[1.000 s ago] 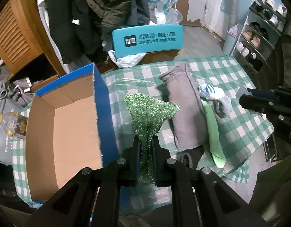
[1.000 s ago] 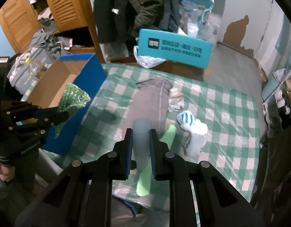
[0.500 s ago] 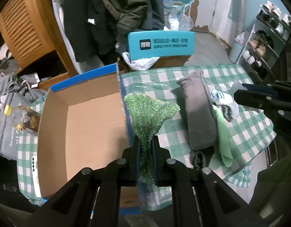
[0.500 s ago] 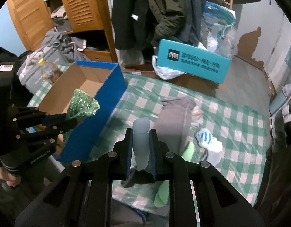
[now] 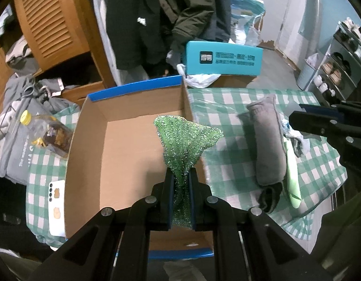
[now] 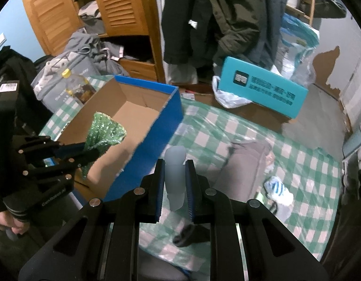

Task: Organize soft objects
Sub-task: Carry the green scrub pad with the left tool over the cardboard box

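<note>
Blurring across most of the right wrist view softened the checked tablecloth (image 6: 304, 164) and made the grey folded cloth (image 6: 248, 161) at right of centre hard to read. The pale grey item (image 6: 175, 178) pinched in the right gripper (image 6: 174, 164) was smooth and featureless, so what it was could not be told. In the left wrist view the right gripper (image 5: 304, 121) entered at the right edge, its tips overlapping a striped sock (image 5: 297, 138) and hiding part of it.

The left gripper (image 5: 181, 175) sat low in the centre of its frame, fingers closed on the lower end of a sparkly green cloth (image 5: 185, 140), which fanned upward over the right wall of the open cardboard box (image 5: 124, 164). From the right wrist view the same left gripper (image 6: 91, 151) reached in from the left edge above the box's near side, the green cloth (image 6: 105, 133) standing up from its tips. The right gripper's fingers were closed on the pale item, held above the table.

On the table at right of the left view lay the grey cloth (image 5: 270, 145), a light green strip (image 5: 291, 178) just beside it and a dark sock (image 5: 270, 196) at its lower end. A plastic bottle (image 5: 49, 133) and a white phone (image 5: 56, 206) lay left of the box. A teal box (image 5: 222, 58) stood beyond the table, with dark coats (image 5: 157, 18) hanging above.
</note>
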`<control>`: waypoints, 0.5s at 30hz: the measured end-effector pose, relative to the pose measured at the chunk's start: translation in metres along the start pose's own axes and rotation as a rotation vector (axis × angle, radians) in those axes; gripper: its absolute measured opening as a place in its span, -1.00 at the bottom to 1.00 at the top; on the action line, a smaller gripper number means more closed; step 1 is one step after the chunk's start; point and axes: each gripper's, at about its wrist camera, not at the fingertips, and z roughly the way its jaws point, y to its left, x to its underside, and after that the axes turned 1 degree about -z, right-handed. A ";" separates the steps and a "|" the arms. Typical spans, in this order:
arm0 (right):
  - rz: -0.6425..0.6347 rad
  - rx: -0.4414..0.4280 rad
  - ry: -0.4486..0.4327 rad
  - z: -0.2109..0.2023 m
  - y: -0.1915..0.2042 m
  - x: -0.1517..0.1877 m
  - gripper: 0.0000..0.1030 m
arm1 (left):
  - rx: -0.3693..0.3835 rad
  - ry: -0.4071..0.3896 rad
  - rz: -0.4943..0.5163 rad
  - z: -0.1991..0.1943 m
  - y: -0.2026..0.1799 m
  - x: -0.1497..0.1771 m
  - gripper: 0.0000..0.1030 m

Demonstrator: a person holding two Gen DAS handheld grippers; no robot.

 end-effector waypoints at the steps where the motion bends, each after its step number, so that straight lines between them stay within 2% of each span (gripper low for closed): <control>1: -0.005 -0.004 0.000 0.001 0.003 -0.002 -0.69 | -0.002 0.001 -0.007 0.000 0.005 0.001 -0.79; 15: -0.082 -0.071 0.031 0.034 0.057 -0.030 -0.69 | -0.051 0.030 -0.103 0.008 0.061 0.014 -0.79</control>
